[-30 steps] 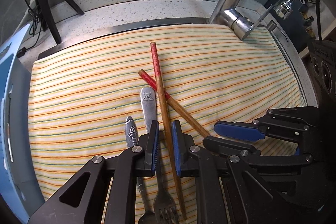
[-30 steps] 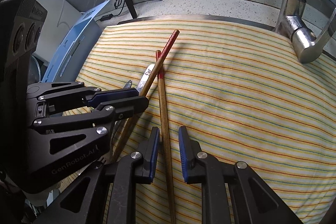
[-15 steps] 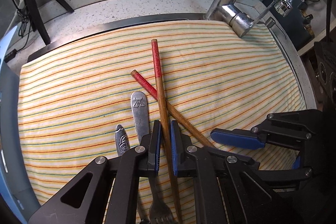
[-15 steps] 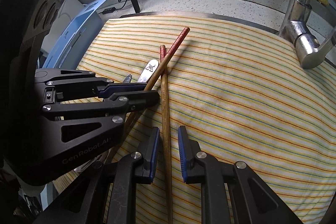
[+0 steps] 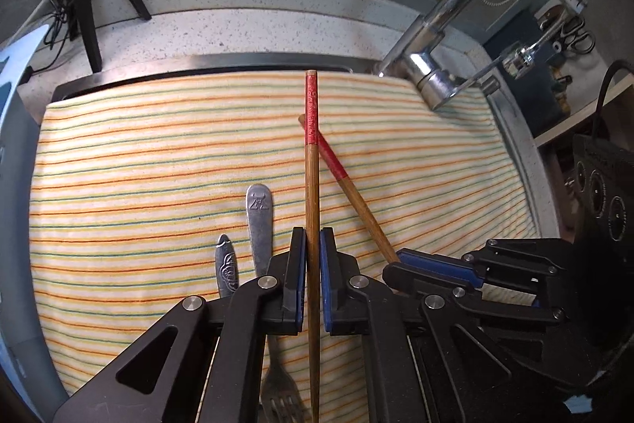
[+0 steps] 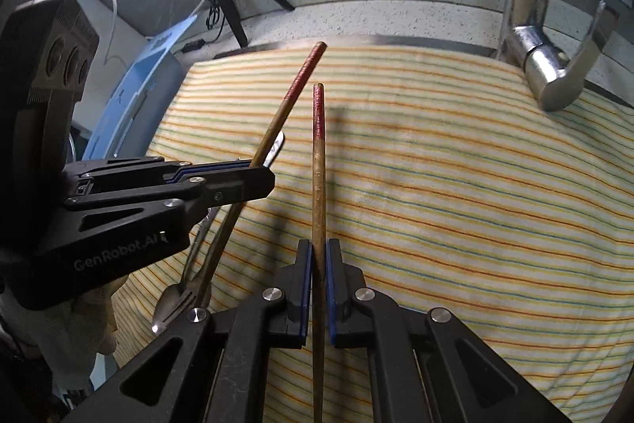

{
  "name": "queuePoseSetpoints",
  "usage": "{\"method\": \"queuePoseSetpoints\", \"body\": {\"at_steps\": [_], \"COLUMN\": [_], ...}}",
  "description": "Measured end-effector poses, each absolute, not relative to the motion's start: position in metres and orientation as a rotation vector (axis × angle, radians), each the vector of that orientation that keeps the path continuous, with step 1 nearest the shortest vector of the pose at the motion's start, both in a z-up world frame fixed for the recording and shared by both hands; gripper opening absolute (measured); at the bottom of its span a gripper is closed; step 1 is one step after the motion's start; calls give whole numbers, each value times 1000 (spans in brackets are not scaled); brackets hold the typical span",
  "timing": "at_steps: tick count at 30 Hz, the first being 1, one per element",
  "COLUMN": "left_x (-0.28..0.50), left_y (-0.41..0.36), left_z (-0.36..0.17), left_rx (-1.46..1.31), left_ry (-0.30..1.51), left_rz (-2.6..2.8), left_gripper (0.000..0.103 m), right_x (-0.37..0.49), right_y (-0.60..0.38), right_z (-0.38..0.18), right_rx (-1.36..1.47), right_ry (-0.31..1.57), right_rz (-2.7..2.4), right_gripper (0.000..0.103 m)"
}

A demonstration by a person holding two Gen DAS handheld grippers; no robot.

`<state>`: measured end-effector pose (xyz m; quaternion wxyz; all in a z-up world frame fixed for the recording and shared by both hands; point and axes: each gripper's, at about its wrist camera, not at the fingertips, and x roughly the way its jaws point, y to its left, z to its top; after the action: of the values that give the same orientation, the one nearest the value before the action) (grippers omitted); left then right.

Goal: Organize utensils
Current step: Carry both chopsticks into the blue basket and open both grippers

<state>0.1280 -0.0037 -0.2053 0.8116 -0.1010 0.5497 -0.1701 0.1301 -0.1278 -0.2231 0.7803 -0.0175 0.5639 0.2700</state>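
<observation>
A striped cloth (image 5: 158, 153) covers the sink area below the faucet (image 5: 432, 86). The left hand-held gripper (image 5: 313, 256) is clamped on one chopstick (image 5: 312, 185); the right hand-held gripper (image 6: 316, 264) is closing on the other chopstick (image 6: 318, 165) (red tips toward the cloth's far edge). A fork (image 5: 259, 221) and another handle (image 5: 226, 264) lie near the cloth's front edge.
</observation>
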Motion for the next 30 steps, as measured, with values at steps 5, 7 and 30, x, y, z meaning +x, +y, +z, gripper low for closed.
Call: {"method": "queuePoseSetpoints", "body": {"at_steps": [5, 7, 30], "left_x": [124, 122, 63], "left_y": [7, 12, 200], "left_z": [-182, -173, -143], "left_rx": [-242, -242, -348], "left_ry": [1116, 1095, 1000], "left_rz": [-379, -386, -94], "left_gripper": [5, 5, 5], "right_x": [130, 129, 125], "right_y": [-134, -133, 58], "right_z": [-198, -188, -158], "right_rx": [12, 15, 17], "right_ry": [1170, 1149, 1092], "right_rz": [579, 587, 834], "right_gripper": [6, 6, 6]}}
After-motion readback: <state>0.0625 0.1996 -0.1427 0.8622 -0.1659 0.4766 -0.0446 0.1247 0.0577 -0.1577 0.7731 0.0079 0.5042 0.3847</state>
